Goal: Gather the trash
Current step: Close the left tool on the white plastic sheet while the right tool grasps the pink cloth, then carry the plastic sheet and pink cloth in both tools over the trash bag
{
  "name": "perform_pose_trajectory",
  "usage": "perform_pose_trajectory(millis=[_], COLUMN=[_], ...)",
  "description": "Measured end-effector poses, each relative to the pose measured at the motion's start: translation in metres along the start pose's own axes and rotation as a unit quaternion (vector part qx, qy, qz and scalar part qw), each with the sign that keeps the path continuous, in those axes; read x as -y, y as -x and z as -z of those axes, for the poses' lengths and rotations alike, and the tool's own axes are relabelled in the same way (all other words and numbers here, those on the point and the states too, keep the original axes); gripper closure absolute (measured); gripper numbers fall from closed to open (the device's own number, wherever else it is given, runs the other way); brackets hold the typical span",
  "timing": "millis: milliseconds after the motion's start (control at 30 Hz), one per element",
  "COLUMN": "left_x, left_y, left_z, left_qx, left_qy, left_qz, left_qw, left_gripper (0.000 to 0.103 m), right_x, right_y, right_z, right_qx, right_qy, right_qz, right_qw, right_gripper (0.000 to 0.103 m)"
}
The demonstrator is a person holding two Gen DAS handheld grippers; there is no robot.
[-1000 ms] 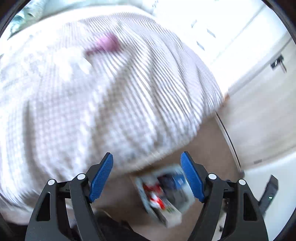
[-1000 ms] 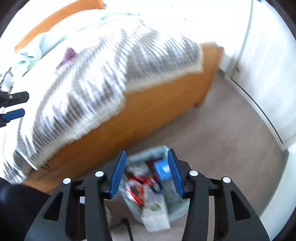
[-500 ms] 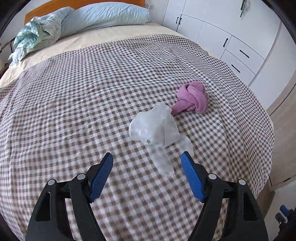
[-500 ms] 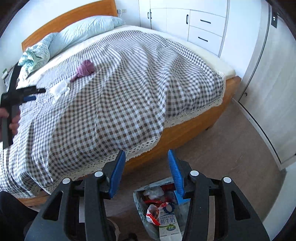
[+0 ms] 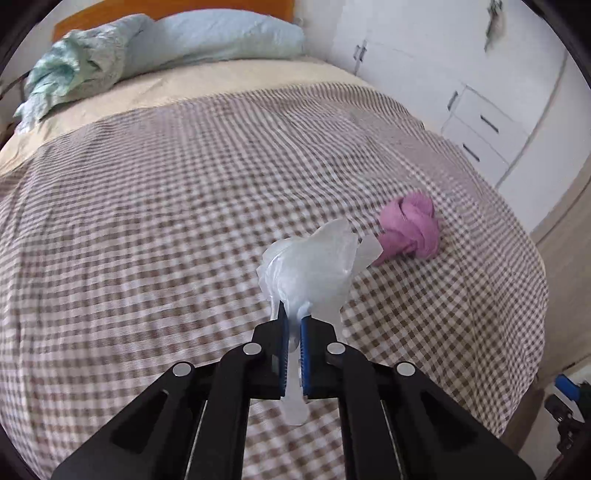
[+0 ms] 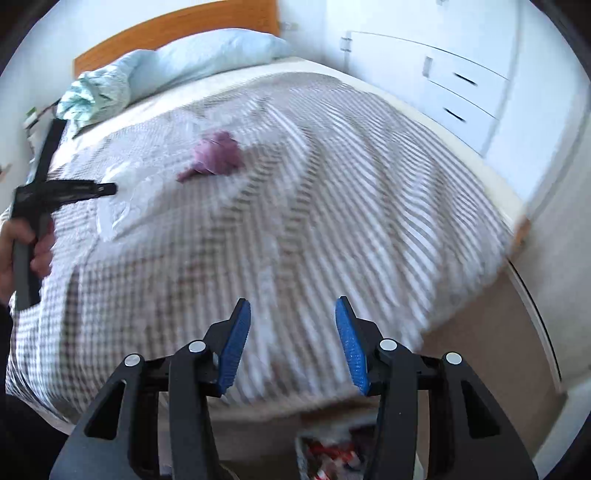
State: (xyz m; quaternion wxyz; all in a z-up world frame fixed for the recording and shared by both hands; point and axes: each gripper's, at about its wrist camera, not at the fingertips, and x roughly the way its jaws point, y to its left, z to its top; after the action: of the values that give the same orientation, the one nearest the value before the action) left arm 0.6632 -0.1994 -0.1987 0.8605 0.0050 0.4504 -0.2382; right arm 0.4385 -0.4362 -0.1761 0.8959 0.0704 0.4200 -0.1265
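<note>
My left gripper [image 5: 293, 319] is shut on a crumpled clear plastic glove [image 5: 310, 266], held just above the checked bedspread [image 5: 166, 221]. A knotted pink cloth [image 5: 410, 230] lies on the bed just right of it. In the right wrist view my left gripper [image 6: 107, 189] shows at the far left with the glove [image 6: 125, 199], and the pink cloth [image 6: 216, 155] lies beyond. My right gripper [image 6: 291, 332] is open and empty above the bed's near edge. A trash bag [image 6: 328, 450] with several wrappers stands on the floor below it.
Blue pillows [image 5: 214, 35] and a crumpled green cloth [image 5: 66, 74] lie at the headboard. White drawers [image 5: 480, 129] and wardrobe doors stand right of the bed. The brown floor [image 6: 491, 339] runs along the bed's right side.
My left gripper has closed on the plastic glove and lifted it off the bedspread. My right gripper has swung up from the trash bag toward the bed, still open.
</note>
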Motion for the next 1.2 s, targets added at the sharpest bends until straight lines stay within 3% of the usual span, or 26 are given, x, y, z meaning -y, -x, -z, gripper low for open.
perform_pose_trajectory(millis=[100, 200, 400, 500, 567, 700, 1033, 1200], left_x=[-0.048, -0.086, -0.119, -0.127, -0.132, -0.141, -0.138, -0.115], left_y=[0.045, 0.081, 0.095, 0.098, 0.099, 0.095, 0.096, 0.112], left_z=[0.008, 0.023, 0.026, 0.027, 0.029, 0.028, 0.029, 0.033], left_qx=[0.032, 0.065, 0.089, 0.091, 0.090, 0.085, 0.081, 0.093], left_qy=[0.064, 0.126, 0.166, 0.171, 0.171, 0.175, 0.185, 0.159], left_qz=[-0.028, -0.028, -0.057, -0.054, -0.052, -0.052, -0.047, -0.049], left_qw=[0.9970, 0.9896, 0.9805, 0.9796, 0.9797, 0.9796, 0.9782, 0.9817], left_gripper=[0.101, 0.101, 0.101, 0.101, 0.101, 0.101, 0.101, 0.101], right_x=[-0.033, -0.060, -0.092, -0.100, -0.109, -0.114, -0.113, -0.096], right_y=[-0.045, -0.079, -0.155, -0.174, -0.181, -0.165, -0.070, -0.026], right_z=[-0.041, -0.078, -0.136, -0.148, -0.152, -0.149, -0.142, -0.119], right_qx=[-0.002, 0.004, -0.032, -0.033, -0.039, -0.046, 0.007, 0.030], right_qy=[0.034, 0.062, 0.079, 0.071, 0.073, 0.067, 0.083, 0.075], right_qz=[-0.019, -0.035, 0.032, 0.053, 0.075, 0.059, 0.013, -0.002], right_qw=[0.999, 0.997, 0.996, 0.995, 0.994, 0.995, 0.996, 0.997], right_gripper=[0.054, 0.054, 0.054, 0.055, 0.061, 0.076, 0.076, 0.076])
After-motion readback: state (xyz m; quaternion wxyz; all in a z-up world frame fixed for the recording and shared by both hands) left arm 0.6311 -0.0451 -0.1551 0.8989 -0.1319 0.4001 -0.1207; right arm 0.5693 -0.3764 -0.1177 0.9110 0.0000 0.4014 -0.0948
